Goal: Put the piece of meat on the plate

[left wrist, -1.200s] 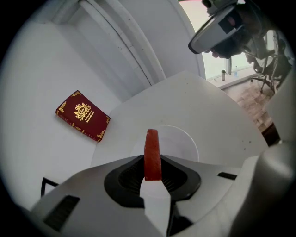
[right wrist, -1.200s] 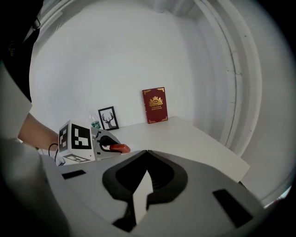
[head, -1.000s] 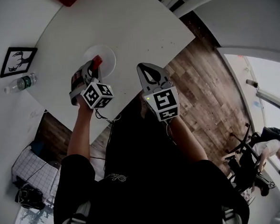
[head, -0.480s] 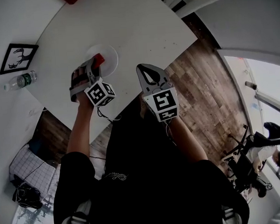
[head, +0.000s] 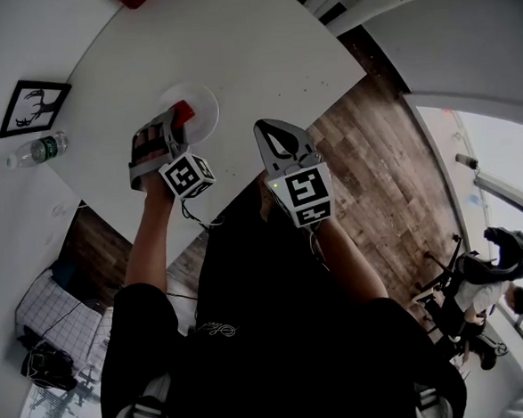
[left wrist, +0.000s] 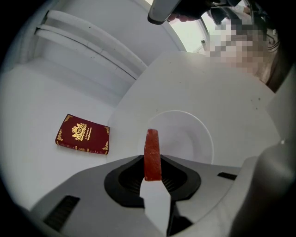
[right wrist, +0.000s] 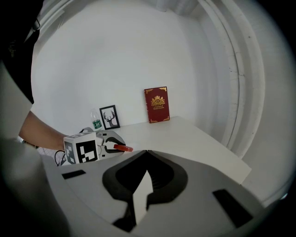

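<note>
Red flat piece of meat [left wrist: 152, 155]: clamped edge-up in left gripper [left wrist: 152, 175] fingers [left wrist: 185, 178], held over near-left part of round white plate [left wrist: 206, 139], not yet released.
Versus one second back: I note left wrist rolled, marker cube [head: 186, 175] turned, position unchanged. I judge meat aligned for set-down.
Right gripper [right wrist: 147, 152]: fingers closed, empty, over white table [right wrist: 185, 134].

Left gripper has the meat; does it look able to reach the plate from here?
Probably yes. The left gripper, shut on the meat, hangs at the near rim of the plate; its surface is bare, and the red book lies well aside.
</note>
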Action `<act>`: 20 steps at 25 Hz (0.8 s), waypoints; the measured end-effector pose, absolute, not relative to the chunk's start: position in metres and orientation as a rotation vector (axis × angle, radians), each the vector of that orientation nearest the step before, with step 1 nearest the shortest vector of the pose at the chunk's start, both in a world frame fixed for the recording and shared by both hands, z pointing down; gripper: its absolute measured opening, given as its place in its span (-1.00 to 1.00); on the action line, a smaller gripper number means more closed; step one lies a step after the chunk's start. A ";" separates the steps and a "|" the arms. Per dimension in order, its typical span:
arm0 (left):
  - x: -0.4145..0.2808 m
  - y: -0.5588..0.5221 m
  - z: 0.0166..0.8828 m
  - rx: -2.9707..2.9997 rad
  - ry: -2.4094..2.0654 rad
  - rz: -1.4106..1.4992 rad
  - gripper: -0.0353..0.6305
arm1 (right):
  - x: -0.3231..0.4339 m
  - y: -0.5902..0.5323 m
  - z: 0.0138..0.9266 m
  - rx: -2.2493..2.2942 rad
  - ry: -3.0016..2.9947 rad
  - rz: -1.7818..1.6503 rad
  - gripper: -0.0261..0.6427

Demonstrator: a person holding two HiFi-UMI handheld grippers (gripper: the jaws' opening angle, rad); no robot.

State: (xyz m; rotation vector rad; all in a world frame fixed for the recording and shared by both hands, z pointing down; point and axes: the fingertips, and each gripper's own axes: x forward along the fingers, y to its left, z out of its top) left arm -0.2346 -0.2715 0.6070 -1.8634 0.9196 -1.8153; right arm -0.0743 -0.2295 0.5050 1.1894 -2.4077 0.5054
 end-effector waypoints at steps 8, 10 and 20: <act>-0.233 -0.270 0.612 -1.839 0.890 -1.834 -0.63 | -0.074 -0.229 0.507 1.188 -2.410 0.513 -0.86; -0.232 -0.271 0.612 -1.833 0.878 -1.837 -0.63 | -0.074 -0.229 0.507 1.187 -2.410 0.515 -0.86; -0.231 -0.277 0.616 -1.805 0.847 -1.849 -0.63 | -0.070 -0.231 0.506 1.199 -2.405 0.521 -0.86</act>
